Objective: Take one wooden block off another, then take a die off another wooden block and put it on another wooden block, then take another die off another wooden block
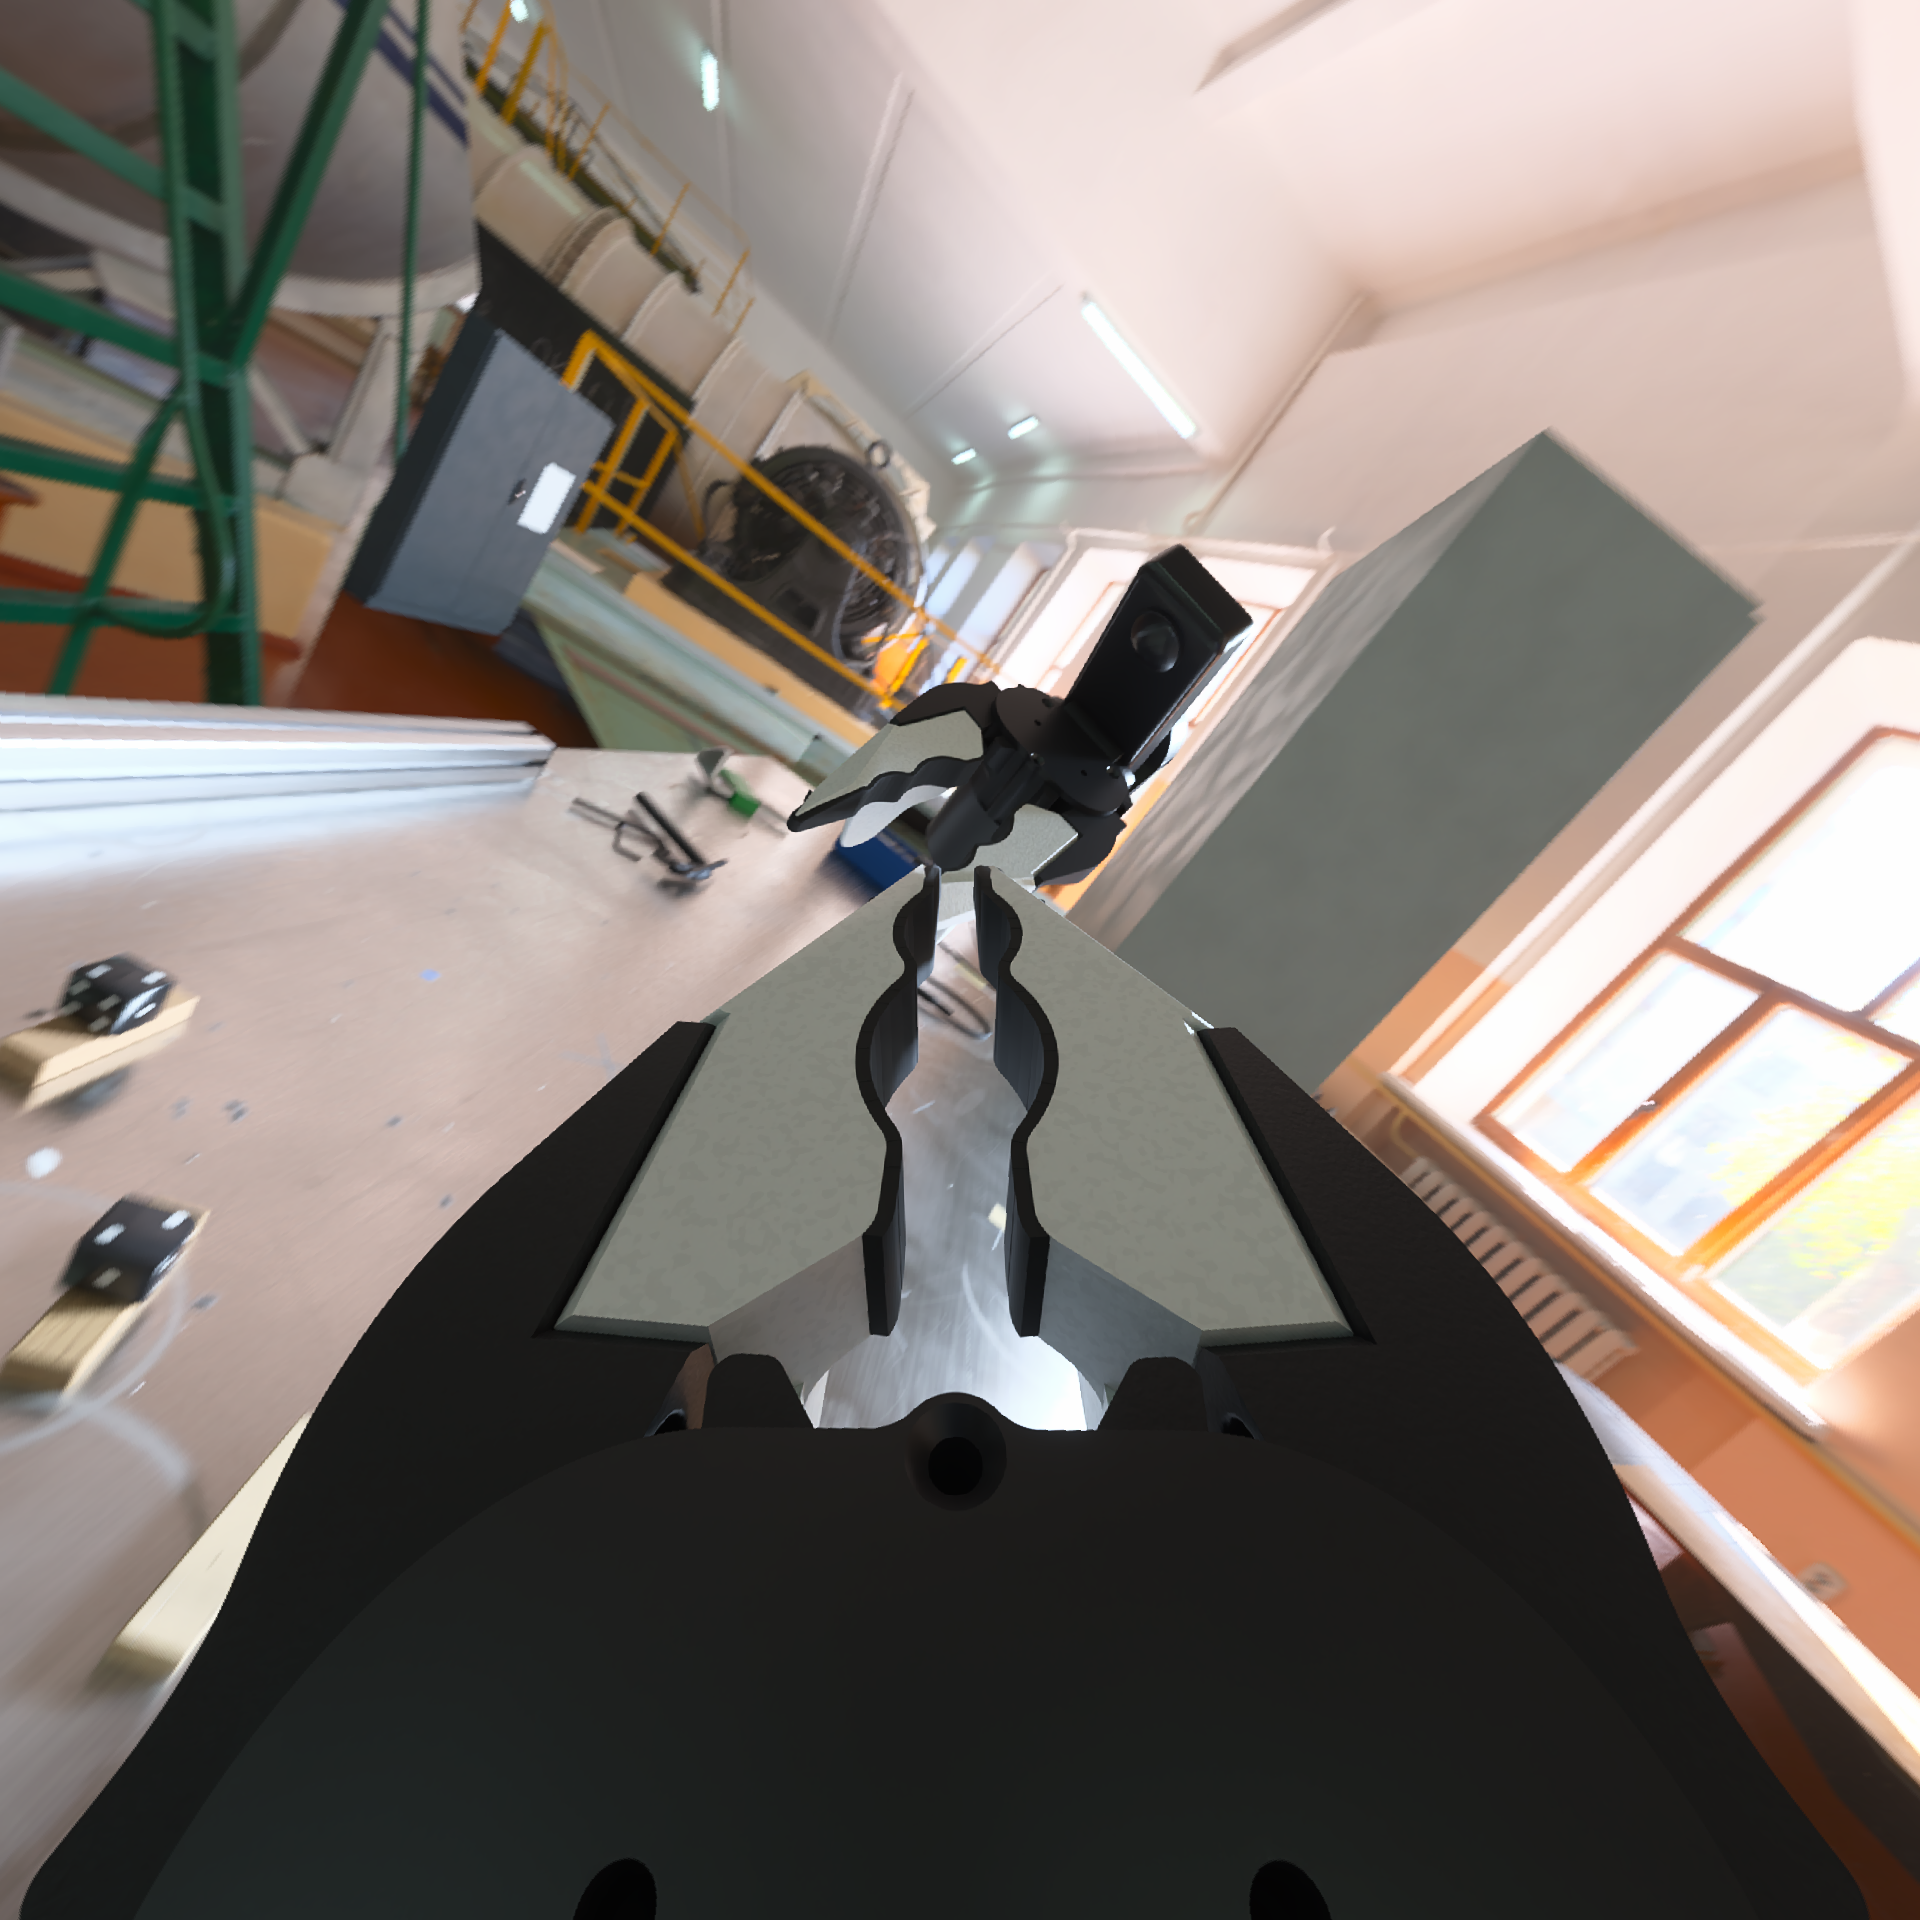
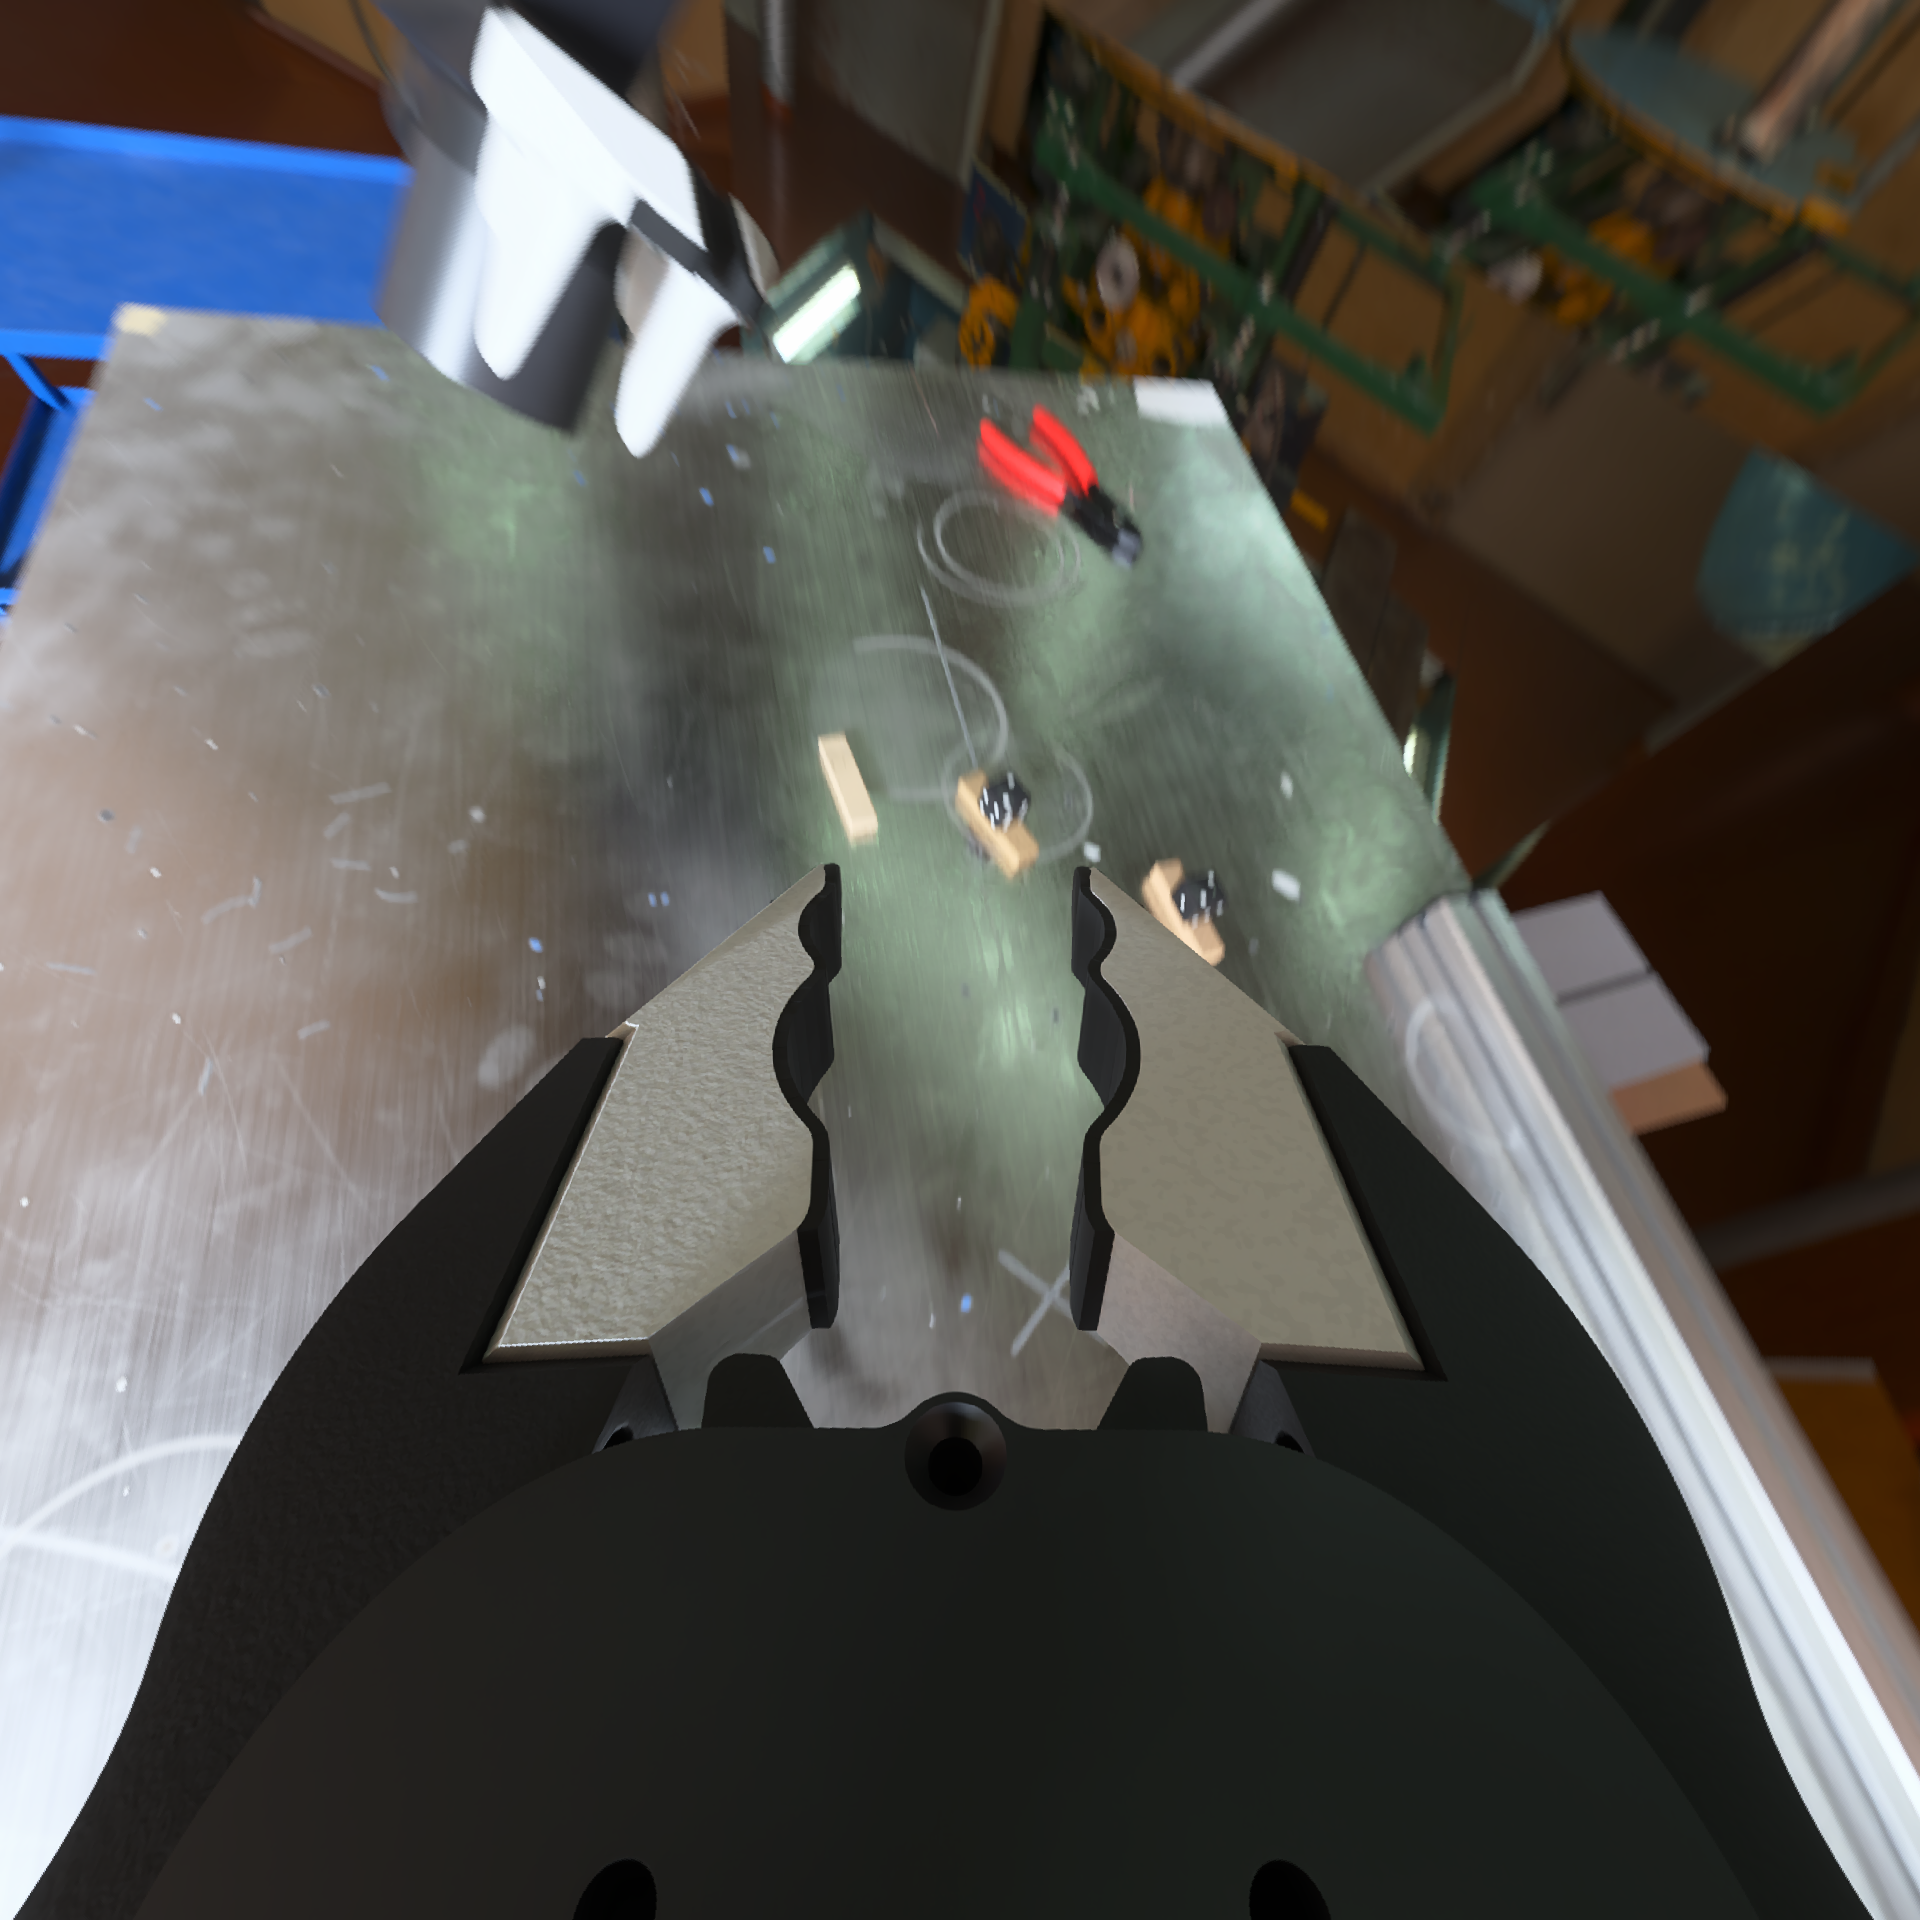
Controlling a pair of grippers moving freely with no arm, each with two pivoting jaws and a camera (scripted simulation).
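In the right wrist view, a bare wooden block (image 2: 847, 784) lies on the metal table (image 2: 312, 831). To its right, a black die (image 2: 1003, 802) sits on a wooden block (image 2: 1013, 850), and a second die (image 2: 1200, 896) sits on another block (image 2: 1174, 904). My right gripper (image 2: 956, 878) is open and empty, well above and short of them. My left gripper (image 1: 956, 878) holds nothing, its jaws only a narrow gap apart. It shows blurred at the top left of the right wrist view (image 2: 582, 260). In the left wrist view, both dice (image 1: 114, 992) (image 1: 130, 1242) sit on their blocks at the far left.
Red-handled pliers (image 2: 1060, 478) lie at the table's far end. A blue frame (image 2: 156, 229) stands beyond the far left corner. A pale rail (image 2: 1558, 1195) runs along the table's right edge. Small tools (image 1: 665, 831) lie on the table in the left wrist view, below the right gripper (image 1: 977, 790).
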